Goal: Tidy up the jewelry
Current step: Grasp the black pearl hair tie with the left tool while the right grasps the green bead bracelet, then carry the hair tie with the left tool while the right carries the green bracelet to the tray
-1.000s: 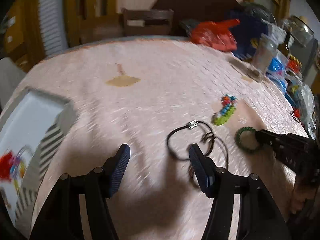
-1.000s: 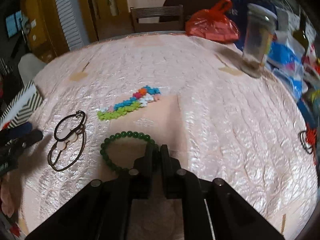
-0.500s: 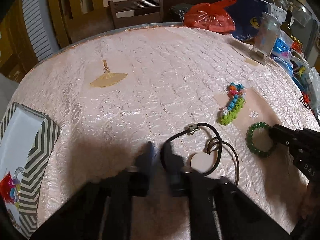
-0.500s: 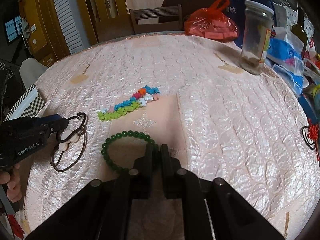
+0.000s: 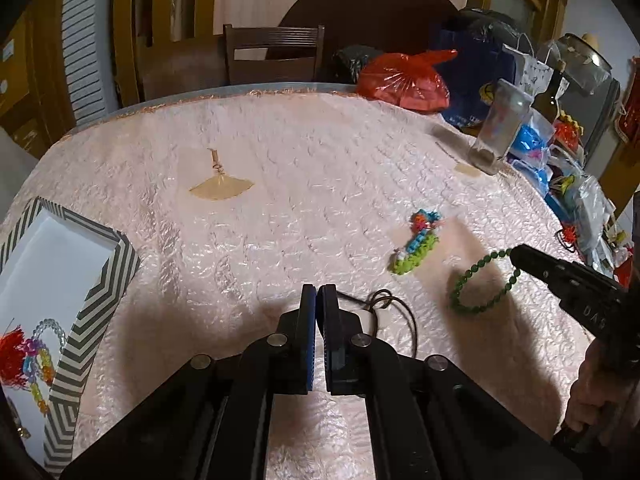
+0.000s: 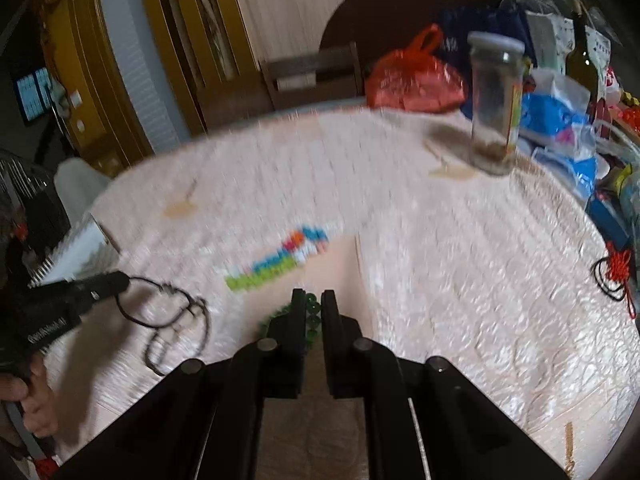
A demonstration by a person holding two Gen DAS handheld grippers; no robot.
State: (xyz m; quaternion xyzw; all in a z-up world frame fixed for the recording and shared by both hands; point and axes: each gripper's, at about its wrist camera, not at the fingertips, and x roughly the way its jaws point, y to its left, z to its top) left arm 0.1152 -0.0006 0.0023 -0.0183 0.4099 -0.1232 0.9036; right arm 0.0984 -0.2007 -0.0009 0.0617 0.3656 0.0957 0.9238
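While the right hand-held gripper (image 6: 308,306) pinches the light, floppy green bead bracelet (image 5: 478,284) lower right, the left hand-held gripper (image 5: 319,300) nips the limp black cord necklace (image 5: 394,308).

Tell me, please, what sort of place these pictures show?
Probably a dining room in a home: a round table under a pink cloth, a wooden chair behind it, and household clutter such as a red bag and a jar.
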